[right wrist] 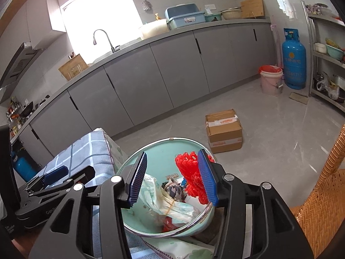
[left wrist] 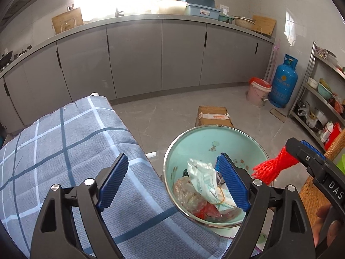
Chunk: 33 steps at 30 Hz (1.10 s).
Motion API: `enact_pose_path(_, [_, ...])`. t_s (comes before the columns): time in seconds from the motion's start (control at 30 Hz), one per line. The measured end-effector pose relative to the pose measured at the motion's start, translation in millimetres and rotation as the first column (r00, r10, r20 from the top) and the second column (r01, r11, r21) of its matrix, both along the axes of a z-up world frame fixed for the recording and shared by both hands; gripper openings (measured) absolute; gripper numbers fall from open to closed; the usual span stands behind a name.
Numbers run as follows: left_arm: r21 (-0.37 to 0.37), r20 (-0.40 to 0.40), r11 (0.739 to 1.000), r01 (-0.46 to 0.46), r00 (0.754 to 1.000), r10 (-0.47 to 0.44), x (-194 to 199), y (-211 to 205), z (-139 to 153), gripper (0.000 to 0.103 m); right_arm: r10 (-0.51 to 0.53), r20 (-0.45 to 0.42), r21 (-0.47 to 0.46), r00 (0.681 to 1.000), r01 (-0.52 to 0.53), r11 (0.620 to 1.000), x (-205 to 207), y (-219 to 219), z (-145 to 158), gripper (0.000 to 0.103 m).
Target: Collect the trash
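A mint-green basin point(left wrist: 207, 138) point(right wrist: 159, 153) with a metal rim sits beside the checked cloth and holds trash: crumpled white plastic point(left wrist: 202, 177) point(right wrist: 172, 205), clear wrap and red scraps. My left gripper point(left wrist: 172, 179) is open and empty, one finger over the cloth, the other over the basin. My right gripper point(right wrist: 172, 174) is open above the basin. A red foam net point(right wrist: 192, 172) point(left wrist: 271, 168) clings to its right finger, hanging over the basin.
A blue-grey checked cloth point(left wrist: 64, 146) covers the table on the left. A cardboard box point(left wrist: 213, 115) point(right wrist: 224, 129) is on the floor beyond. A wicker chair point(right wrist: 323, 194) stands at right. A pink bucket point(right wrist: 270, 79), a blue gas cylinder point(right wrist: 293, 60) and grey cabinets are further back.
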State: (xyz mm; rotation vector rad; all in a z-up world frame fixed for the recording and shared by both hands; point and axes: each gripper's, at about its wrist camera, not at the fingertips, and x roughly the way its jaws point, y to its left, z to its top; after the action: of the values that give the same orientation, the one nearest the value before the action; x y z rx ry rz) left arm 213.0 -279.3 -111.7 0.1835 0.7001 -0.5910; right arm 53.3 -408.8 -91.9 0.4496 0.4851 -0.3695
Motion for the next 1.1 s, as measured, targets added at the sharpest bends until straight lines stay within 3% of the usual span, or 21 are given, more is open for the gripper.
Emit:
enact_pose_path(0.5, [-0.018, 0.006, 1.000, -0.018, 1.000, 0.018, 0.7, 16.2, 6.5, 0.085, 0.031, 0.001, -0.015, 1.000, -0.031, 0.999, 5.3, 16.1, 8.1, 0.051])
enact_pose_path(0.6, [-0.020, 0.004, 1.000, -0.023, 1.000, 0.023, 1.2, 17.6, 6.0, 0.085, 0.033, 0.002, -0.019, 0.999, -0.033, 0.999, 7.3, 17.7, 8.1, 0.061])
enact_pose_path(0.67, [-0.020, 0.003, 0.999, -0.028, 1.000, 0.028, 1.5, 18.4, 5.2, 0.086, 0.038, -0.008, -0.019, 0.999, -0.038, 0.999, 10.8, 16.9, 5.7, 0.076])
enact_pose_path(0.77, [-0.018, 0.000, 0.999, -0.034, 0.999, 0.034, 3.6, 19.9, 3.6, 0.086, 0.060, -0.051, -0.011, 0.997, -0.061, 0.998, 20.7, 15.7, -1.1, 0.077])
enact_pose_path(0.9, [-0.024, 0.001, 0.998, -0.063, 0.998, 0.063, 7.5, 26.6, 2.1, 0.086, 0.122, 0.056, 0.053, 0.991, -0.125, 0.991, 13.7, 10.9, 1.7, 0.077])
enact_pose_path(1.1, [-0.041, 0.018, 0.992, -0.121, 0.992, 0.122, 11.8, 42.8, 3.2, 0.091, 0.144, 0.150, 0.070, 0.978, -0.155, 0.985, 10.9, 7.2, 19.0, 0.077])
